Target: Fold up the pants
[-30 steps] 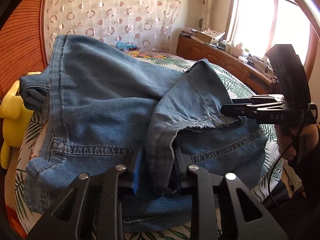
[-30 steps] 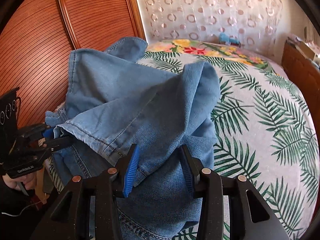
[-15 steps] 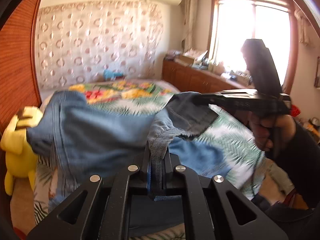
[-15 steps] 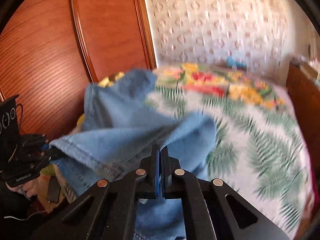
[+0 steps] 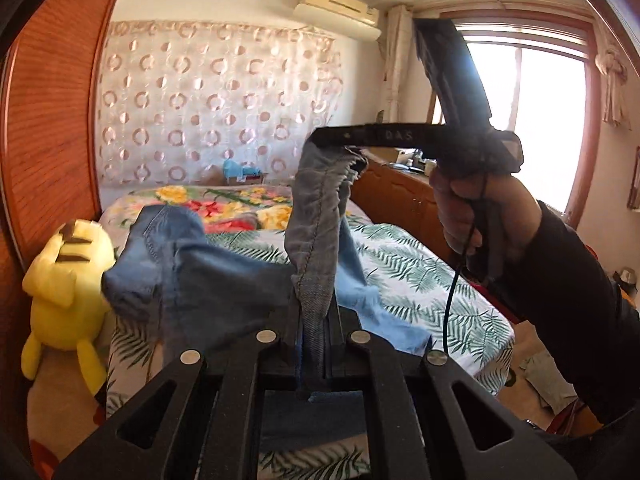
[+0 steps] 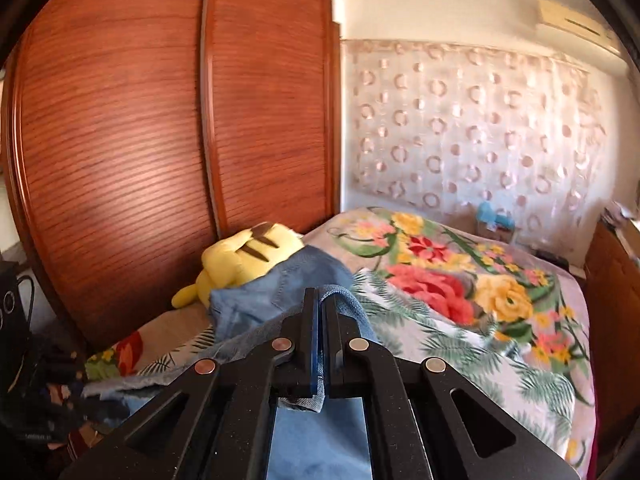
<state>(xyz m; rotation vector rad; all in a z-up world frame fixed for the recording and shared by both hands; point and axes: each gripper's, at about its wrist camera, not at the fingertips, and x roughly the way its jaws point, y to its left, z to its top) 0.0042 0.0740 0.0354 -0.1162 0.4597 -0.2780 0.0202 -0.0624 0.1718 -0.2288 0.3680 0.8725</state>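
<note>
The blue denim pants [image 5: 224, 280] hang lifted above the bed, one end still resting by the plush toy. My left gripper [image 5: 314, 332] is shut on a hem edge of the pants, which rises as a taut strip. My right gripper [image 5: 328, 140] shows in the left wrist view, held high by a hand, shut on the frayed hem. In the right wrist view my right gripper [image 6: 320, 344] is shut on a denim fold, and the pants [image 6: 280, 292] trail down toward the bed.
The bed [image 5: 420, 272] has a palm-leaf sheet and a floral blanket [image 6: 440, 280]. A yellow plush toy [image 5: 68, 284] sits at its left edge by the wooden wardrobe [image 6: 160, 140]. A wooden cabinet [image 5: 396, 204] runs along the right under the window.
Both grippers closed on the pants' hem and have lifted it well above the bed. The pants, spread flat before, now hang from both grippers.
</note>
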